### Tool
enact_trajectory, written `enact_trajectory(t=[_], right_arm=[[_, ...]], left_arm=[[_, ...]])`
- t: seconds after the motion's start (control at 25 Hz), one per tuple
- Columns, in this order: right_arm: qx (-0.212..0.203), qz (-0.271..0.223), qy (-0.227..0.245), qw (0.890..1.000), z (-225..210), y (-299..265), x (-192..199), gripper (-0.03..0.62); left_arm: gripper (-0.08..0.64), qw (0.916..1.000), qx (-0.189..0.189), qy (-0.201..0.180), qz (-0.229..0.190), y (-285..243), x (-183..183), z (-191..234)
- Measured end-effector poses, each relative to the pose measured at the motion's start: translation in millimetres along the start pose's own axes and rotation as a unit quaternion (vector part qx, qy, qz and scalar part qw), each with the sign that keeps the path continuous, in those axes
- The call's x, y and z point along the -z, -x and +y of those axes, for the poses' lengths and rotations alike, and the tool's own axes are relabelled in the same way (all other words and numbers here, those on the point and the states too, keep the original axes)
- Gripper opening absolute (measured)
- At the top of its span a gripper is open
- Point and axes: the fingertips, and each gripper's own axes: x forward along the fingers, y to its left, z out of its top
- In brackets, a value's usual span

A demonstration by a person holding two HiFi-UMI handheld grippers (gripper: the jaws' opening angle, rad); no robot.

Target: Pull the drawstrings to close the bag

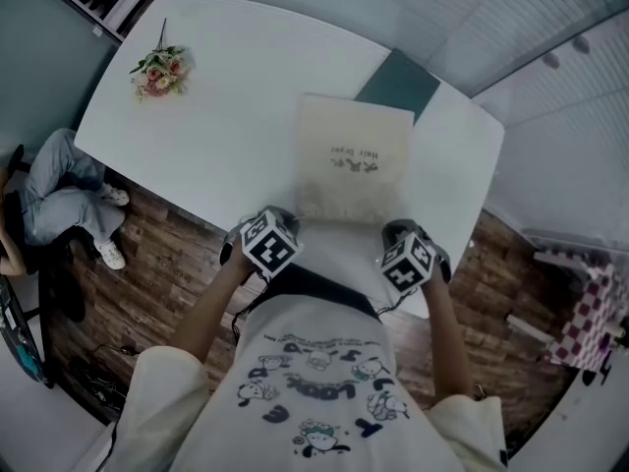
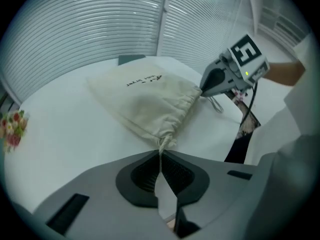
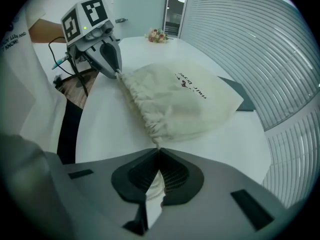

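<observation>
A cream drawstring bag [image 1: 354,160] with dark print lies flat on the white table [image 1: 226,116], its gathered mouth toward me. My left gripper [image 1: 287,216] is at the mouth's left corner. In the left gripper view its jaws [image 2: 161,155] are shut on the drawstring [image 2: 162,145] where it leaves the puckered corner of the bag [image 2: 150,101]. My right gripper [image 1: 395,228] is at the right corner. In the right gripper view it [image 3: 158,152] is shut on the other drawstring end [image 3: 158,144], with the bag [image 3: 185,101] just beyond. Each gripper shows in the other's view: right [image 2: 203,91], left [image 3: 118,74].
A small bunch of flowers [image 1: 157,72] lies at the table's far left. A dark teal panel [image 1: 398,85] sits behind the bag. The table's near edge runs just under both grippers. A seated person [image 1: 59,195] is on the left, and a checkered item [image 1: 590,303] stands on the right.
</observation>
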Motion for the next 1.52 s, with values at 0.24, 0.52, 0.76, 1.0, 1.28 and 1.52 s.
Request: enact_trajectory(t=[0.24, 0.52, 0.76, 1.0, 1.28, 1.52], right_arm=[[0.046, -0.053, -0.08, 0.994, -3.2, 10.2, -10.1, 0.015], [0.112, -0.092, -0.25, 0.957, -16.7, 15.8, -6.5, 0.014], [0.12, -0.139, -0.459, 0.869, -28.8, 14.8, 6.8, 0.015], [0.086, -0.165, -0.602, 0.777, -37.2, 11.1, 30.2, 0.015], [0.093, -0.172, -0.655, 0.73, -43.8, 5.8, 48.2, 0.015], [0.094, -0.169, -0.677, 0.71, -45.1, 2.7, 66.0, 0.015]], left_arm=[[0.049, 0.9583, 0.002, 0.271, -0.09, 3.3, 0.4, 13.7], [0.049, 0.8782, -0.025, 0.445, -0.174, 15.2, -4.6, 16.4], [0.048, 0.8012, -0.013, 0.561, -0.206, 13.7, -4.2, 18.1], [0.048, 0.7643, -0.018, 0.61, -0.209, 14.0, 5.9, 30.5], [0.048, 0.7513, -0.029, 0.628, -0.202, 14.0, 19.6, 45.3], [0.048, 0.7386, -0.037, 0.645, -0.192, 15.0, 34.0, 50.2]])
